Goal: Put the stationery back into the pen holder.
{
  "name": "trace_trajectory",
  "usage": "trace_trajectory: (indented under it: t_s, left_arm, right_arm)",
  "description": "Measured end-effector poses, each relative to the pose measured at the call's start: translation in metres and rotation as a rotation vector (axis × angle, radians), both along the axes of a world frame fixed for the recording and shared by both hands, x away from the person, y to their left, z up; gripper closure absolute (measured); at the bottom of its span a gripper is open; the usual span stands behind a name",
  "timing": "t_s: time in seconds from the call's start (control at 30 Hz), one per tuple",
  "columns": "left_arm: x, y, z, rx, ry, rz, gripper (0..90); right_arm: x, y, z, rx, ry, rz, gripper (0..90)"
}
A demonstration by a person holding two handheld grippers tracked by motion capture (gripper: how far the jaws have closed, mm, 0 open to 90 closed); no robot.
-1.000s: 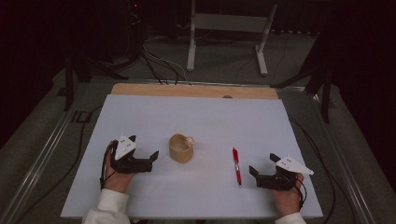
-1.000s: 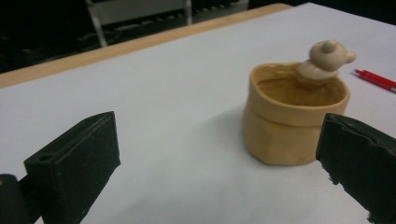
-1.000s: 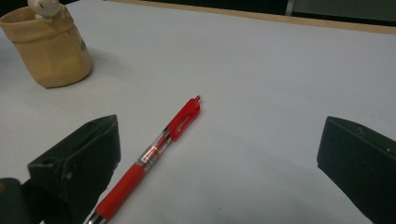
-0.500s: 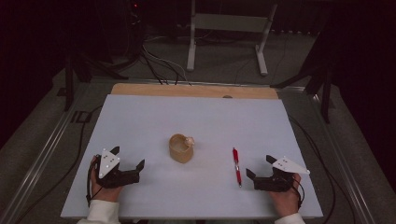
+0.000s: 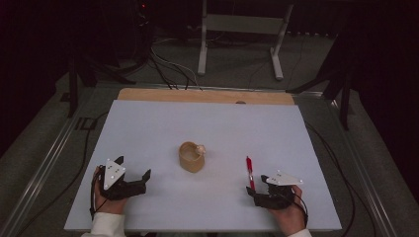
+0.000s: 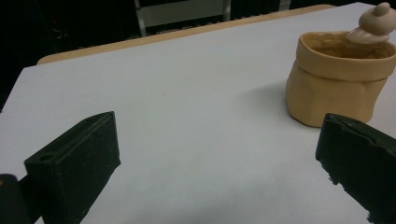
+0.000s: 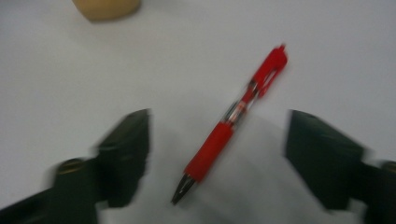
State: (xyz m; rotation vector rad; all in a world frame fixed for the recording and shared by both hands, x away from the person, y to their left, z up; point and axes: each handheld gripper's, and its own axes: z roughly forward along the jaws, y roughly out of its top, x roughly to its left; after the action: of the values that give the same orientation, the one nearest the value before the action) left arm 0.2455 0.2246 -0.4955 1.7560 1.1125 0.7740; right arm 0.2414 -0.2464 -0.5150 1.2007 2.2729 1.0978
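tan cup (image 5: 191, 157) sits mid-desk (image 5: 148, 128); red pen (image 5: 249, 172) lies at its 3 o'clock. right gripper (image 5: 258, 188) at 5 o'clock, jaws released, straddling the pen tip. left gripper (image 5: 144, 180) at 8 o'clock, jaws released, empty

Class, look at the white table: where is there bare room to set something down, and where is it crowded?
The far half of the white table, between the tan cup and the wooden strip, is bare. So is the near middle, between the left gripper and the right gripper. It is crowded at the near right, where the red pen lies at the right gripper's open jaws.
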Motion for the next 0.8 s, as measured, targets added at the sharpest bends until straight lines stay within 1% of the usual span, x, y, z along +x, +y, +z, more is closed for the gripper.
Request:
trace_trajectory:
  t_s: [0.03,0.07,0.1,0.13,0.17,0.2,0.23,0.3,0.43,0.53,0.57,0.63,0.7,0.8]
  left_arm:
    - [0.000,0.000,0.000,0.004,0.001,0.001,0.3]
    - [0.000,0.000,0.000,0.005,0.003,0.002,0.2]
    - [0.000,0.000,0.000,0.005,0.002,0.000,0.3]
    - [0.000,0.000,0.000,0.005,0.001,0.000,0.3]
    - [0.000,0.000,0.000,0.005,0.001,0.000,0.3]
    - [0.000,0.000,0.000,0.004,0.002,0.000,0.3]
    - [0.000,0.000,0.000,0.004,0.003,0.001,0.2]
    - [0.000,0.000,0.000,0.006,0.006,0.002,0.2]
    - [-0.001,0.000,0.000,0.007,0.005,0.006,0.3]
    - [-0.002,0.000,0.000,0.011,0.007,0.006,0.3]
    - [-0.002,0.000,0.000,0.011,0.007,0.006,0.3]
    - [-0.003,0.001,0.001,0.008,0.005,0.008,0.3]
    - [-0.003,0.002,0.001,0.003,0.005,0.011,0.3]
    - [-0.003,0.002,0.001,0.004,0.004,0.013,0.3]
  right_arm:
    - [0.000,0.006,-0.004,-0.027,0.039,0.020,43.6]
    - [0.000,0.008,-0.007,-0.060,0.057,0.020,47.7]
    - [-0.002,0.010,-0.007,-0.083,0.045,0.014,49.8]
    - [-0.003,0.011,-0.006,-0.092,0.048,0.013,53.7]
    - [-0.003,0.011,-0.006,-0.092,0.048,0.013,53.7]
    - [-0.003,0.010,-0.005,-0.097,0.054,0.014,57.2]
    - [-0.005,0.008,-0.004,-0.106,0.063,0.013,63.0]
    - [-0.005,0.006,-0.003,-0.110,0.074,0.009,69.4]
    - [-0.001,0.001,-0.002,-0.104,0.093,-0.005,79.0]
    - [0.001,-0.003,-0.002,-0.068,0.119,-0.015,80.9]
    - [0.001,-0.003,-0.002,-0.068,0.119,-0.015,80.9]
    - [0.002,-0.005,-0.002,-0.046,0.126,-0.022,81.2]
    - [0.001,-0.006,-0.001,-0.040,0.113,-0.030,81.3]
    - [-0.001,-0.009,0.005,-0.008,0.083,-0.039,81.3]
